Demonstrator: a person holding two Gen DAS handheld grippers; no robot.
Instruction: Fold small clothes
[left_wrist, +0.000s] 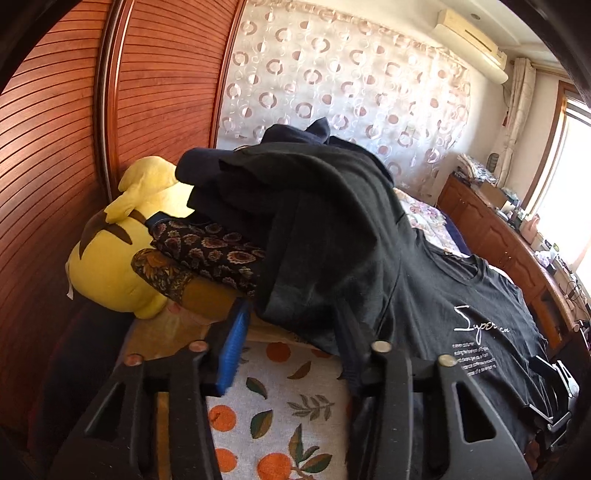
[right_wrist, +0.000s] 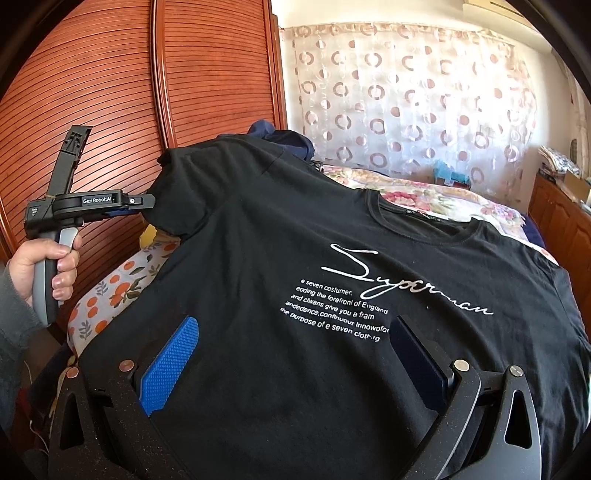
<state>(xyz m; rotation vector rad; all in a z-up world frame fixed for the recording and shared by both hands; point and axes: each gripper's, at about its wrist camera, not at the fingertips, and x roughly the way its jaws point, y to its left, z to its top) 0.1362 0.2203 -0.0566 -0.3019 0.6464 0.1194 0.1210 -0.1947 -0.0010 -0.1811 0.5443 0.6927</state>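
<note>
- Left wrist view looks along its own fingers from close above the orange-print sheet (left_wrist: 295, 417), facing the far curtain (left_wrist: 343, 85).
- Right wrist view sits close over the black T-shirt (right_wrist: 295, 266), facing the same curtain.
- Both share the shirt, the curtain and the wooden wardrobe (left_wrist: 55, 147) on the left.

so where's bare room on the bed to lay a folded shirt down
Free: the orange-print sheet between the yellow plush toy and the black printed t-shirt, and the floral quilt past its collar. Crowded: the dark clothes pile by the plush.
</note>
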